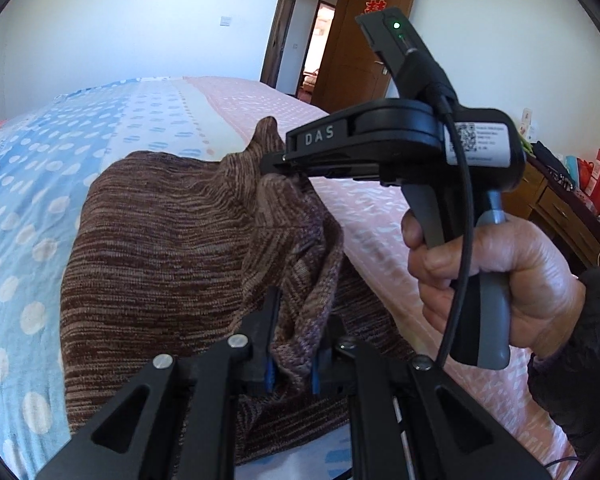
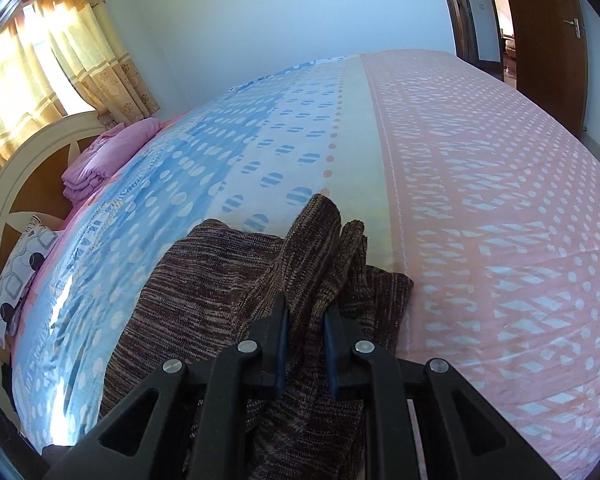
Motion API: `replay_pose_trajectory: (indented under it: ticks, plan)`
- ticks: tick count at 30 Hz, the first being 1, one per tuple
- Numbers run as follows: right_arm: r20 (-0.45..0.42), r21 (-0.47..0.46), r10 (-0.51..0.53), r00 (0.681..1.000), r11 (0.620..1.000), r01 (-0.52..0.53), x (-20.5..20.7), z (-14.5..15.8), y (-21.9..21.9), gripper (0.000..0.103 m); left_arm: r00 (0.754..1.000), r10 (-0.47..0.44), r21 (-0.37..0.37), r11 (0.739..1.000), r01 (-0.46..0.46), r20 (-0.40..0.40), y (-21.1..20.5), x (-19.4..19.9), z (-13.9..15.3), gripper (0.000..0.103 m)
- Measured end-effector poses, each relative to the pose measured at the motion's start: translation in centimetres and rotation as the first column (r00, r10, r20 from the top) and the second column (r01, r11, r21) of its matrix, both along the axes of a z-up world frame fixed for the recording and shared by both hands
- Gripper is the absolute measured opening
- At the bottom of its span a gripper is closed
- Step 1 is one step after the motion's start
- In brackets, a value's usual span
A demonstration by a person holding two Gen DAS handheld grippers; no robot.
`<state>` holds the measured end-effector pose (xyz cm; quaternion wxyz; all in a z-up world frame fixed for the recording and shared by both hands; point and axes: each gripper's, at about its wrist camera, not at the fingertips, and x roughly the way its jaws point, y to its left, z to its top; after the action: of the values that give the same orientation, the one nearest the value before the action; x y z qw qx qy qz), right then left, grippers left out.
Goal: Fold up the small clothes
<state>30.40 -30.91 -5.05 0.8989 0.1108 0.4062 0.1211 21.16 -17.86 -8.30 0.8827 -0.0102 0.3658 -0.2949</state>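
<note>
Both my grippers are clamped on the same brown knit garment right now, no gap at either one. My left gripper has a bunched fold of the knit pinched between its blue pads, and my right gripper is squeezed on another raised ridge of the same cloth. From the left wrist view you can see my right gripper out ahead of the left one, biting the far end of the lifted edge, with my right hand on the handle.

Using the garment as the landmark: it lies on the bed cover, mostly on the blue dotted part and lapping toward the pink part. The bulk of it spreads flat to the left of the edge I'm holding, so the cloth lies left of and below both sets of jaws. The pinched edge runs away from me, from left gripper to right gripper, and that looks like the long axis of the fold. The left one is nearer to me, the right one nearer the far tip, which pokes up just past it.

My guess is the next move carries this edge sideways over the flat part, keeping both ends level so it lands straight.
</note>
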Motion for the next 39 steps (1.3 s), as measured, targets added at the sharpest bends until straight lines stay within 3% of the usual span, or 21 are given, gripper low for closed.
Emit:
replay_pose_trajectory:
  ticks: [14,24,26,28,31,33,35,37,39]
  plan:
    - [-0.005,-0.045,0.009,1.0,0.999,-0.009,0.2,-0.8,0.2,0.016,0.999,0.016,0.025,1.0,-0.015,-0.034,-0.6,0.7,-0.8,0.013]
    - [-0.047,-0.01,-0.031,0.998,0.999,0.031,0.8,-2.9,-0.9,0.017,0.994,-0.023,-0.052,0.998,0.018,-0.11,0.3,1.4,-1.2,0.016]
    - [-0.054,-0.007,-0.048,0.997,0.999,0.047,0.8,-3.0,-1.1,0.018,0.993,-0.029,-0.057,0.998,0.022,-0.116,0.5,1.4,-1.2,0.017]
    - [-0.065,-0.028,-0.062,0.996,0.998,0.06,0.5,-2.5,-1.3,0.03,0.991,-0.039,-0.065,0.997,0.031,-0.124,0.7,1.3,-1.2,0.019]
    - [-0.04,-0.059,-0.113,0.993,0.992,0.11,-1.5,-0.5,-2.3,0.039,0.985,-0.076,-0.085,0.994,0.063,-0.154,1.8,0.7,-0.8,0.027]
    - [-0.01,-0.051,-0.133,0.991,0.99,0.132,-4.0,1.0,-3.0,0.039,0.984,-0.086,-0.086,0.994,0.072,-0.159,3.1,-0.1,-0.2,0.041]
    - [0.006,-0.032,-0.139,0.99,0.99,0.139,-7.2,2.2,-3.4,0.039,0.989,-0.079,-0.088,0.994,0.068,-0.126,5.0,-1.5,0.7,0.067]
    - [0.022,0.012,-0.149,0.989,0.989,0.149,-11.0,2.9,-3.4,0.042,0.997,-0.03,-0.066,0.997,0.026,-0.069,7.2,-2.9,1.6,0.079]
    - [0.029,0.084,-0.154,0.988,0.985,0.151,-14.2,2.8,-3.3,0.046,0.999,0.021,-0.061,0.998,-0.023,-0.042,9.2,-3.7,1.8,0.08]
